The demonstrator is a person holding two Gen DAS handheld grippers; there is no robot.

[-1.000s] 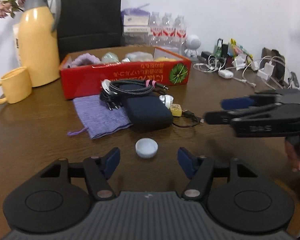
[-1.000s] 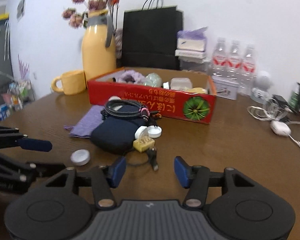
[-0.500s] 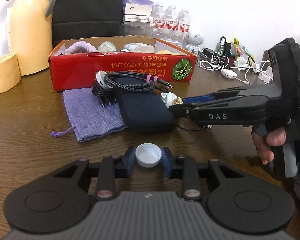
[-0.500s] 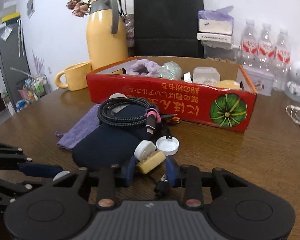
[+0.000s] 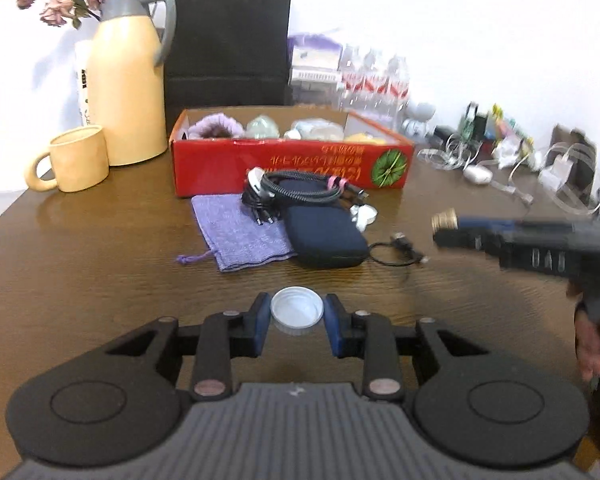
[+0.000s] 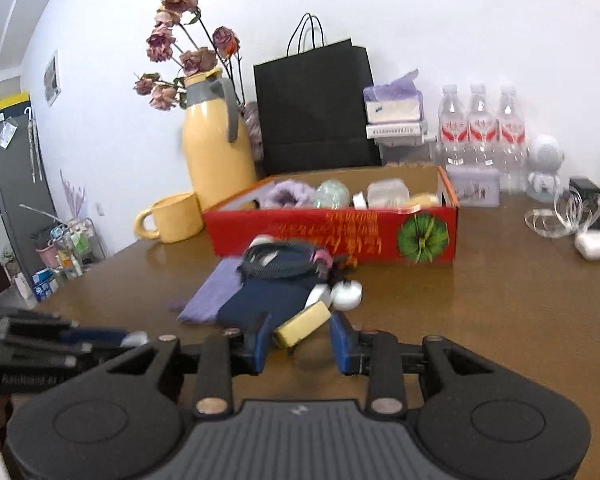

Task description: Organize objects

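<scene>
Left gripper [image 5: 297, 318]: clamped on white bottle cap [image 5: 297, 312], carried in front of red box [image 5: 292, 160]. Right gripper [image 6: 300, 334]: clamped on small yellow block [image 6: 303, 323], likewise short of red box, beside navy pouch [image 6: 268, 302].

Step in hand: both items picked and lifted clear of table [image 5: 80, 260]; transport stage, by judgement. Next move: carry over near wall of red box, find a free gap among contents, release above it without fouling coiled cable [image 5: 300, 190] lying against box front.

Change from a second earlier: jaws then wide, cap lying loose on table, block resting against pouch; now both gripped and raised.
</scene>
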